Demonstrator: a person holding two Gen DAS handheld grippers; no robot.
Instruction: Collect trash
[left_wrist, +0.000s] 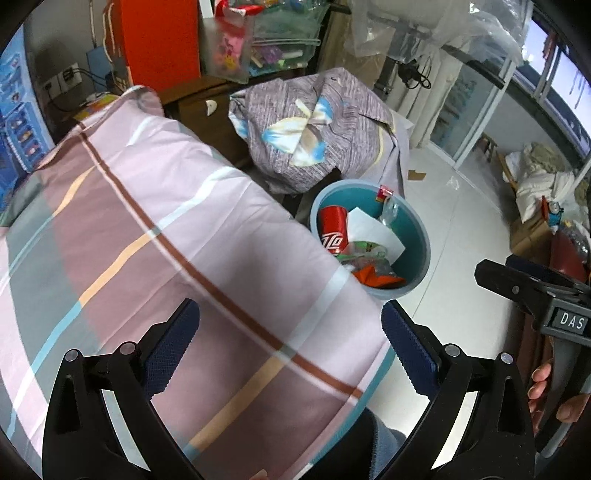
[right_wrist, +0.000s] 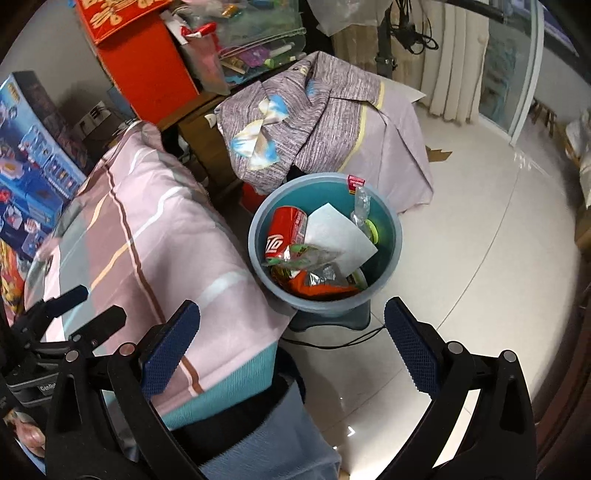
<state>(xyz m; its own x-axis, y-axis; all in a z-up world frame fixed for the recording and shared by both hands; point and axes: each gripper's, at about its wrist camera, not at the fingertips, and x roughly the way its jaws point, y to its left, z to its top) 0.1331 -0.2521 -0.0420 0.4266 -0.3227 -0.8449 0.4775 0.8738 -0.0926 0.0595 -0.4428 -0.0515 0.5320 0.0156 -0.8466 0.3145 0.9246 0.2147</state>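
Blue bin (right_wrist: 325, 236) on the white floor (right_wrist: 461, 258), right against the striped bedsheet (right_wrist: 147, 236), and it's loaded: red can (right_wrist: 284, 232), white paper (right_wrist: 338, 236), crumpled wrappers (right_wrist: 314, 258). My right gripper (right_wrist: 291, 347) hangs above, jaws wide, nothing in them. My left gripper (left_wrist: 290, 347), over the sheet, equally spread, equally empty.

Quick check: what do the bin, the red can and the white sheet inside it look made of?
Bin: looks like matte blue plastic, with a smooth moulded rim. Red can: probably thin painted metal, glossy with printed lettering. White sheet: likely paper or card, flat with crisp corners.
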